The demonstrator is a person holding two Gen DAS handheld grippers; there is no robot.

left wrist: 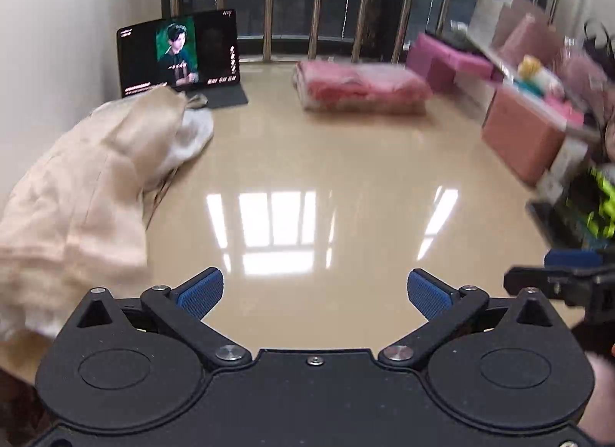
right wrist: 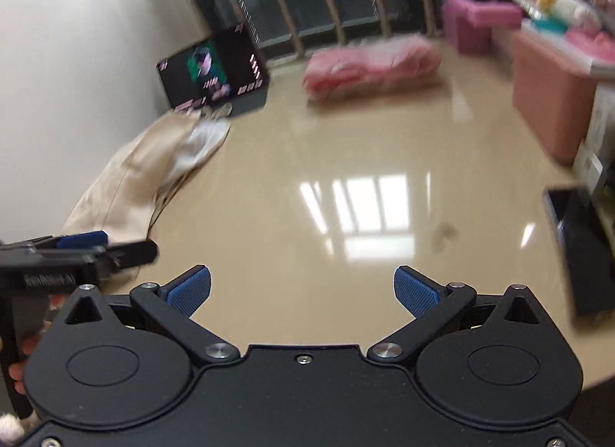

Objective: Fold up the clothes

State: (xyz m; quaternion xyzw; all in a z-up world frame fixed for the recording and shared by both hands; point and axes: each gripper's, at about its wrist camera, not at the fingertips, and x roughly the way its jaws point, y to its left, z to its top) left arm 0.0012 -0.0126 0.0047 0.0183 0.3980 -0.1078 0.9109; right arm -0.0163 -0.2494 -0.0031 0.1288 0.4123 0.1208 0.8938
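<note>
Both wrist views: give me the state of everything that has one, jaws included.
Left gripper: jaws open, empty, above bare table.
Right gripper: jaws open, empty.
Beige garment: unfolded, heaped at the table's left edge.
Tablet: on, propped upright, playing video.
Pink bundle: folded, lying flat at the far side, apparently in clear wrap.
Table: glossy, bare in the middle.

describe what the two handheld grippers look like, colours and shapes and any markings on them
Both look alike: the left gripper and the right gripper have matte black bodies with two round discs, silver screws and black linkage arms. The fingers carry blue ribbed pads. In the right wrist view, the left gripper's side shows pale lettering, too blurred to read. No cables visible.
</note>
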